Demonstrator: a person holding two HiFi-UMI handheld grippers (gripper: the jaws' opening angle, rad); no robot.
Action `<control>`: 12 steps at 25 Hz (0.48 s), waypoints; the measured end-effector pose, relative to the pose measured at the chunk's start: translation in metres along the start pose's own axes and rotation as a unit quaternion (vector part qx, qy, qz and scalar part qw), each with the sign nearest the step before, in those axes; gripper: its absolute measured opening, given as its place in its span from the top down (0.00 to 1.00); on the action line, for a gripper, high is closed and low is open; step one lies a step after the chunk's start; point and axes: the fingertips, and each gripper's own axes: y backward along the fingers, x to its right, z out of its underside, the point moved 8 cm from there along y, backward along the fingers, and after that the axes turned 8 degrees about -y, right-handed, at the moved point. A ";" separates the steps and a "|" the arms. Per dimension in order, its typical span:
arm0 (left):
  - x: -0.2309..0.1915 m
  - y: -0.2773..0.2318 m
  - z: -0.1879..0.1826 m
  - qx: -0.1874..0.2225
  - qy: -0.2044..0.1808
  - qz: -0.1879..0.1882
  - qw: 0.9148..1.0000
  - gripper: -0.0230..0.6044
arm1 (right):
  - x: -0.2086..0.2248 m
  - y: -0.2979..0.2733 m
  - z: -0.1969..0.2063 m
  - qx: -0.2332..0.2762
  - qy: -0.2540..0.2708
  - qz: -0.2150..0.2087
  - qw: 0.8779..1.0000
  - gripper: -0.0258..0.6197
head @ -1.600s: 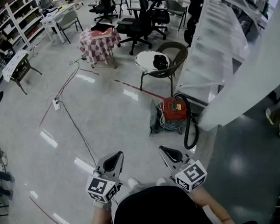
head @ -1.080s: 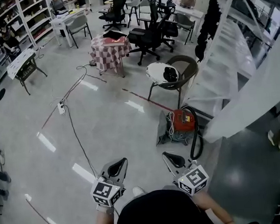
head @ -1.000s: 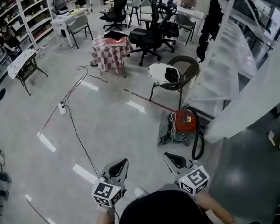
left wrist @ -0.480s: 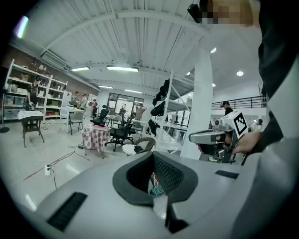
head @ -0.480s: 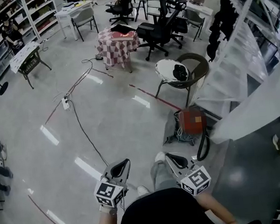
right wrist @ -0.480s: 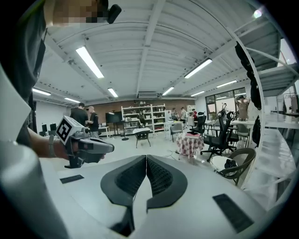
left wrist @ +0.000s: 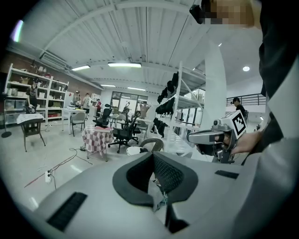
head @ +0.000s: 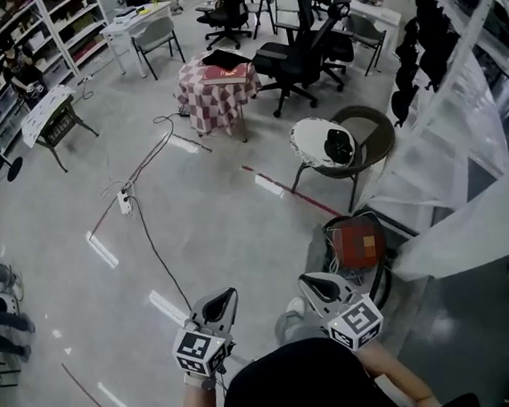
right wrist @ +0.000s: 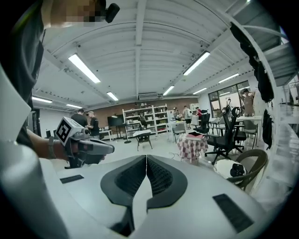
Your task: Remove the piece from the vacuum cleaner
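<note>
The red vacuum cleaner (head: pixel 357 242) stands on the floor at the foot of a white staircase, with its black hose (head: pixel 384 286) looped round it; a mosaic patch covers part of its body. Which piece comes off it I cannot make out. In the head view my left gripper (head: pixel 220 296) and right gripper (head: pixel 310 281) are held side by side, low in the picture, short of the vacuum and touching nothing. The left gripper (left wrist: pixel 153 155) has its pads together and empty. The right gripper (right wrist: pixel 146 158) is likewise shut on nothing. Neither gripper view shows the vacuum.
A brown chair with a white cushion (head: pixel 338 143) stands just beyond the vacuum. Farther off are a checkered-cloth table (head: pixel 217 90) and black office chairs (head: pixel 290 56). A power strip with cables (head: pixel 125 202) lies on the floor at left. The white staircase (head: pixel 450 143) fills the right side.
The person has walked forward, so the vacuum now lies nearer the grippers and lower in the head view. Both grippers travelled along, side by side, jaws unchanged.
</note>
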 end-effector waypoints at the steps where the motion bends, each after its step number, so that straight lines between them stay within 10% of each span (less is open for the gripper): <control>1: -0.005 -0.015 -0.006 0.001 0.000 -0.003 1.000 0.94 | 0.015 -0.005 -0.005 -0.001 0.002 -0.005 1.000 0.92; 12: -0.019 -0.140 -0.041 -0.014 -0.005 0.012 1.000 0.94 | 0.132 -0.033 -0.035 0.001 -0.015 -0.003 1.000 0.91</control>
